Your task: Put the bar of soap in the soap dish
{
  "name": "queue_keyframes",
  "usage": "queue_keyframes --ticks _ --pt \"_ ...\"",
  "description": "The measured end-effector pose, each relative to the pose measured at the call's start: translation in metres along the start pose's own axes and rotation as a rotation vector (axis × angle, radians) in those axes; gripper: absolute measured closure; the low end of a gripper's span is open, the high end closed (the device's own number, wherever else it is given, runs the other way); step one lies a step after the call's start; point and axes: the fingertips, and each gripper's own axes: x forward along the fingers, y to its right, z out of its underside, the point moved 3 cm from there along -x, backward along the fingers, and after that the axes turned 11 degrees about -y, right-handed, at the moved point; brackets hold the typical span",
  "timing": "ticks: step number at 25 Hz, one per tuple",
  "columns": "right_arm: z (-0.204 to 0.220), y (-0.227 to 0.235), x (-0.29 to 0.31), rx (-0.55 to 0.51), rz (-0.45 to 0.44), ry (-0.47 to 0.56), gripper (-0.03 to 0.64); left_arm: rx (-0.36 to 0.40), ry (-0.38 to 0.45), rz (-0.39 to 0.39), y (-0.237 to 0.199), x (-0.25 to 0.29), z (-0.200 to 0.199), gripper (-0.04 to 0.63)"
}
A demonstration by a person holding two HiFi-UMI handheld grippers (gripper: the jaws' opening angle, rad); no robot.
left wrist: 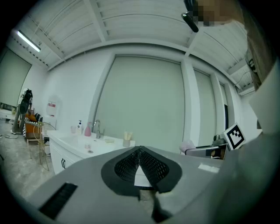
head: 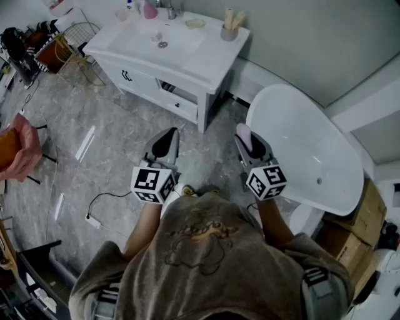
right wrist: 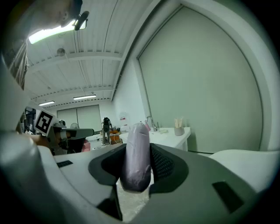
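Observation:
A pale lilac bar of soap [head: 245, 140] stands on edge between the jaws of my right gripper [head: 244, 132], which is shut on it; the right gripper view shows the soap [right wrist: 136, 154] pinched by both pads. My left gripper [head: 167, 136] is held level beside it, shut with nothing in it, its pads meeting at the tip [left wrist: 140, 151]. The soap dish [head: 195, 24], a small pale oval, lies on the white vanity top [head: 206, 59] far ahead, next to the basin. It also shows small in both gripper views as the dish [left wrist: 109, 140] [right wrist: 162, 131].
A cup of brushes [head: 229, 30], a pink bottle [head: 150, 9] and a faucet [head: 170, 9] stand on the vanity. A white bathtub [head: 306, 150] is at the right, with cardboard boxes [head: 356, 237] behind it. A cable [head: 100, 206] lies on the marble floor.

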Motion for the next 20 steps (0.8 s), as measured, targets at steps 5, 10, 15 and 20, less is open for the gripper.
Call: queue_keyframes --ticks 5,10,15,20 --pt "-0.001 0.002 0.010 0.017 -0.017 0.011 0.462 0.001 -0.014 -0.003 -0.008 0.007 0.001 0.591" --pt "-0.003 -0.014 0.021 0.007 -0.031 0.023 0.462 0.024 0.015 -0.008 -0.027 0.001 0.002 0.591" --pt "-0.001 -0.028 0.042 0.009 -0.034 0.051 0.462 0.039 0.026 0.001 -0.050 0.000 0.004 0.591" --pt "-0.005 -0.036 0.067 0.008 -0.053 0.049 0.462 0.043 0.023 -0.001 -0.073 0.007 0.004 0.591"
